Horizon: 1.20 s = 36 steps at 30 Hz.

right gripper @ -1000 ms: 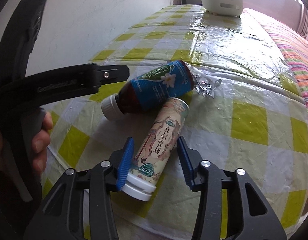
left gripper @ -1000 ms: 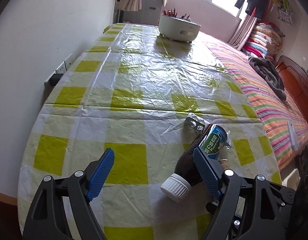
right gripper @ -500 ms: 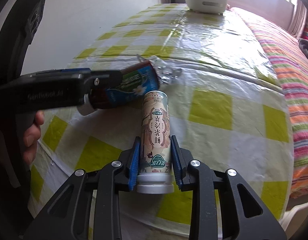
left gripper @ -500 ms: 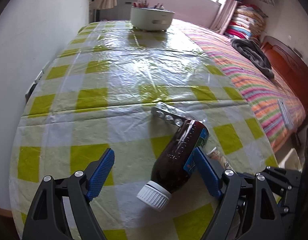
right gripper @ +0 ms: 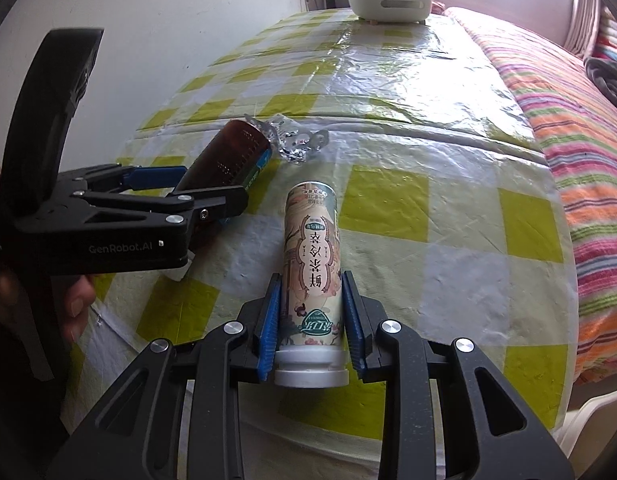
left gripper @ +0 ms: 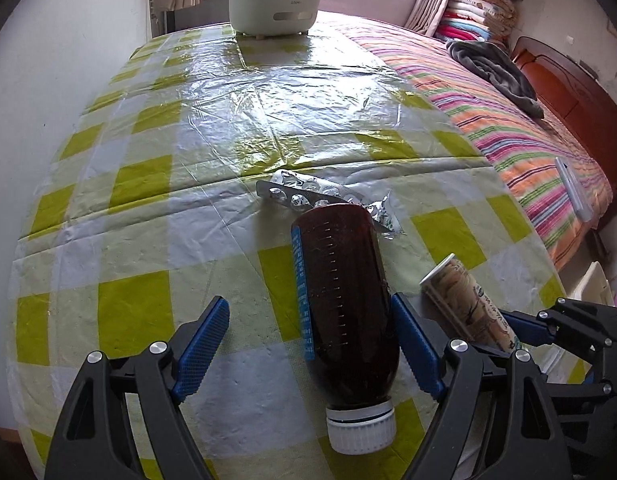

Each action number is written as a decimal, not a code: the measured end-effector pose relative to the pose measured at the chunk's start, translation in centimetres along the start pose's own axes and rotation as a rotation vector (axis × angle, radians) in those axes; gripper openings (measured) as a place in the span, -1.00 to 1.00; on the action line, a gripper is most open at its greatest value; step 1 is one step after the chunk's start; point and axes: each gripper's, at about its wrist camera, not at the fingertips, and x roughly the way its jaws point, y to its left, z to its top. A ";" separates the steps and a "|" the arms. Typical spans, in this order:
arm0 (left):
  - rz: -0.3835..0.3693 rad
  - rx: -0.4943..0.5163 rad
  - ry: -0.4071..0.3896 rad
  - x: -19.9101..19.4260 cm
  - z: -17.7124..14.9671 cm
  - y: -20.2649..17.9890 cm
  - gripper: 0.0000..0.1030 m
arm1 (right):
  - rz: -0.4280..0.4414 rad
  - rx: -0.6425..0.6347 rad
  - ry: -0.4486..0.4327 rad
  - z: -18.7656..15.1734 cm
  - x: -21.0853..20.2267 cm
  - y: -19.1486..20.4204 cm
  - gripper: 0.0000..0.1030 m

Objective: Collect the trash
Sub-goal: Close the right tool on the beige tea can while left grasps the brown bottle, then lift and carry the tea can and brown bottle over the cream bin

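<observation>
A dark brown bottle (left gripper: 346,304) with a white cap and blue label lies on the checked tablecloth between the fingers of my left gripper (left gripper: 308,332). The left jaws are open; the right finger touches the bottle, the left finger stands apart. The bottle also shows in the right wrist view (right gripper: 232,158). My right gripper (right gripper: 311,316) is shut on a beige printed tea bottle (right gripper: 311,256) near its white cap. That bottle shows in the left wrist view (left gripper: 466,306). A silver blister pack (left gripper: 328,196) lies just beyond the brown bottle.
A white pot (left gripper: 274,10) stands at the table's far end. A wall runs along the left. A bed with a striped cover (left gripper: 508,120) lies to the right of the table (left gripper: 156,208). A person's hand (right gripper: 74,304) holds the left gripper.
My left gripper has swung round so the brown bottle lies lengthwise between its open fingers. My right gripper has closed on the tea bottle, which now points straight ahead.
</observation>
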 end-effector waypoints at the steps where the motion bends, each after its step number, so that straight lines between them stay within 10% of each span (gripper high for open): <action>1: -0.002 0.000 0.002 0.1 -0.1 0.0 0.54 | 0.000 0.005 -0.002 0.0 0.0 -0.1 -0.45; 6: 0.034 0.035 0.002 0.3 -0.4 -0.6 0.42 | 0.009 0.033 -0.011 0.0 -0.2 -0.7 -0.45; 9: 0.062 0.063 -0.009 0.0 -0.5 -1.2 -0.18 | 0.018 0.048 -0.019 -0.2 -0.5 -1.0 -0.45; 36: -0.004 0.077 -0.092 -3.3 -1.7 -6.6 -0.18 | -0.014 0.101 -0.103 -2.0 -5.4 -4.3 -0.45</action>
